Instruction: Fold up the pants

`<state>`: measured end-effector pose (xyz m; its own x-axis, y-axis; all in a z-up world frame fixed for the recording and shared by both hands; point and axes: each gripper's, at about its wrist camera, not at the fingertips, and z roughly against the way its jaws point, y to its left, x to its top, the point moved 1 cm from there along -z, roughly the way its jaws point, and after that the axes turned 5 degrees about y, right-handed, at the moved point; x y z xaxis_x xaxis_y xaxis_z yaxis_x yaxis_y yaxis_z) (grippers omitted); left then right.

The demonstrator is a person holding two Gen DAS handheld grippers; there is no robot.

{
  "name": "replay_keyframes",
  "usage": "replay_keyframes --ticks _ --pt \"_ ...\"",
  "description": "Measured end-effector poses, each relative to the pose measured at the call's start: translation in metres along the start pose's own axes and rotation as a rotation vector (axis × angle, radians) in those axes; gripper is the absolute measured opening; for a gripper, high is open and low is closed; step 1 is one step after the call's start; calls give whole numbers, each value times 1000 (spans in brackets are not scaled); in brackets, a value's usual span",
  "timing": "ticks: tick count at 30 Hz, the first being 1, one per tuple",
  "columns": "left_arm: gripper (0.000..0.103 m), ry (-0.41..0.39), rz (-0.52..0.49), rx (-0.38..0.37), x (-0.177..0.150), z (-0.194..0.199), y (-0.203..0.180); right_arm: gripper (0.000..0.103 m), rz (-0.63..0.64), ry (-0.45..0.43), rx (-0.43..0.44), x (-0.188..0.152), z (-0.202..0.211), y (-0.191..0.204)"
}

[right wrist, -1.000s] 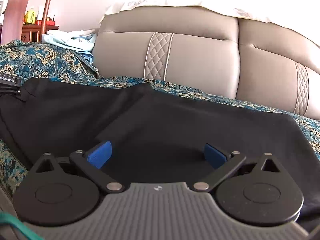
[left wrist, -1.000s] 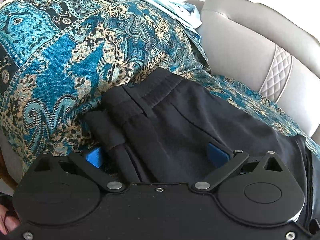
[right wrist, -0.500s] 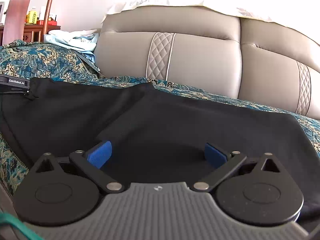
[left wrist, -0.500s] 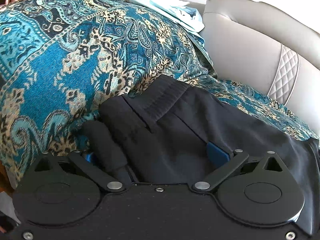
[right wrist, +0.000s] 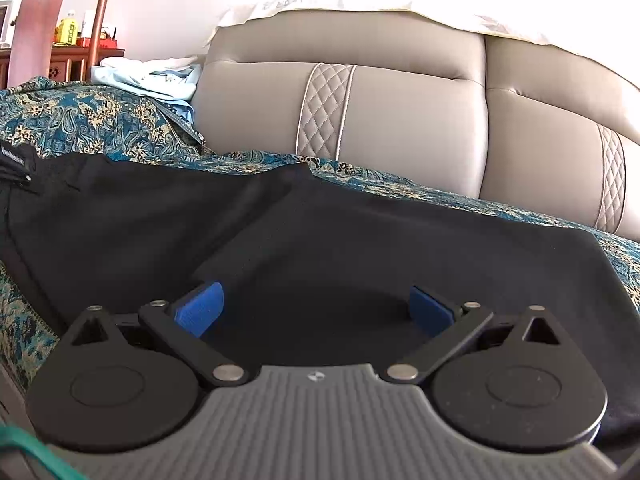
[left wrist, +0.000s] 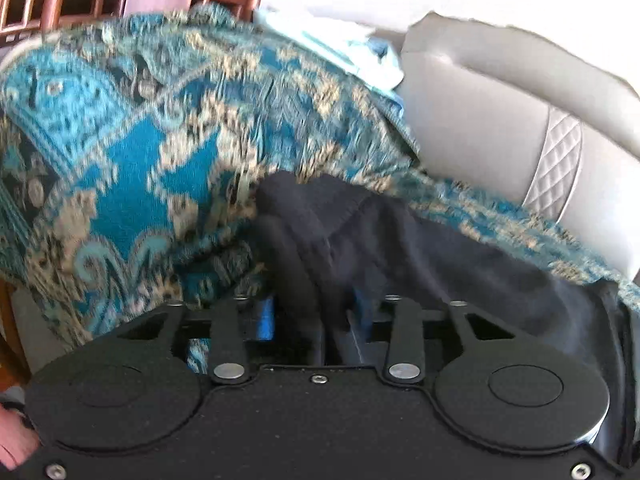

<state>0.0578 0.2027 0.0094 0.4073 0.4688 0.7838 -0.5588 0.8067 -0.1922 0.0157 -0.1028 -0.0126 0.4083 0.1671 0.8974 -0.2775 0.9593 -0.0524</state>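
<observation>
Black pants (right wrist: 360, 248) lie spread across a sofa seat covered with a teal patterned throw (right wrist: 92, 120). My left gripper (left wrist: 316, 316) is shut on a bunched fold of the pants (left wrist: 332, 232) at their waistband end, beside the draped armrest. The view is motion-blurred. My right gripper (right wrist: 316, 310) is open, its blue pads (right wrist: 200, 308) spread wide just over the flat black cloth, holding nothing. The left gripper's body shows at the far left edge of the right wrist view (right wrist: 16, 164).
The grey leather sofa back (right wrist: 400, 120) rises behind the pants. Light blue clothes (right wrist: 156, 80) lie piled on the armrest top. Wooden furniture (right wrist: 68, 56) stands beyond the armrest. The throw (left wrist: 140, 152) drapes over the armrest left of the left gripper.
My left gripper has closed from wide open onto the bunched waistband fold and lifted it. The right gripper has stayed open and nearly still.
</observation>
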Motion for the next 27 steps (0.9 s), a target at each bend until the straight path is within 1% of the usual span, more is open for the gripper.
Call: replay_keyframes --ticks 1,2,3,4,5,6,7,8,11,13,16,19,21,22,24,27 --pt "46 13 30 5 0 -7 3 103 0 1 0 0 0 0" --pt "48 12 78 -12 1 -11 8 103 1 3 1 1 0 0" --pt "48 9 130 -24 5 -15 12 103 2 6 2 1 0 0" --pt "43 15 153 -22 9 -18 13 103 3 9 4 2 0 0" --pt "32 26 174 -17 13 -19 14 103 4 13 6 2 -1 0" --pt "23 30 189 -11 18 -18 13 103 7 18 11 3 -1 -1" --pt "18 22 184 -7 22 -15 11 103 11 26 16 5 -1 -2" --pt "16 10 165 -12 26 -10 7 103 14 36 23 7 -2 -3" --pt "14 -49 91 -33 32 8 -7 103 -6 72 48 14 -2 -8" --pt "14 -87 37 -66 37 24 -22 103 -40 79 71 17 -1 -13" --pt "14 -133 -23 -165 44 52 -49 103 -135 67 111 21 3 -29" --pt "14 -180 -111 -277 45 79 -87 103 -261 40 104 27 6 -56" --pt "14 -197 -188 -369 42 94 -117 103 -360 30 110 30 8 -80" --pt "14 -203 -234 -415 38 101 -135 103 -407 36 120 32 8 -93" --pt "14 -206 -332 -494 25 111 -169 103 -479 81 160 44 3 -121" --pt "14 -183 -454 -582 -4 119 -218 103 -524 127 236 64 0 -162"
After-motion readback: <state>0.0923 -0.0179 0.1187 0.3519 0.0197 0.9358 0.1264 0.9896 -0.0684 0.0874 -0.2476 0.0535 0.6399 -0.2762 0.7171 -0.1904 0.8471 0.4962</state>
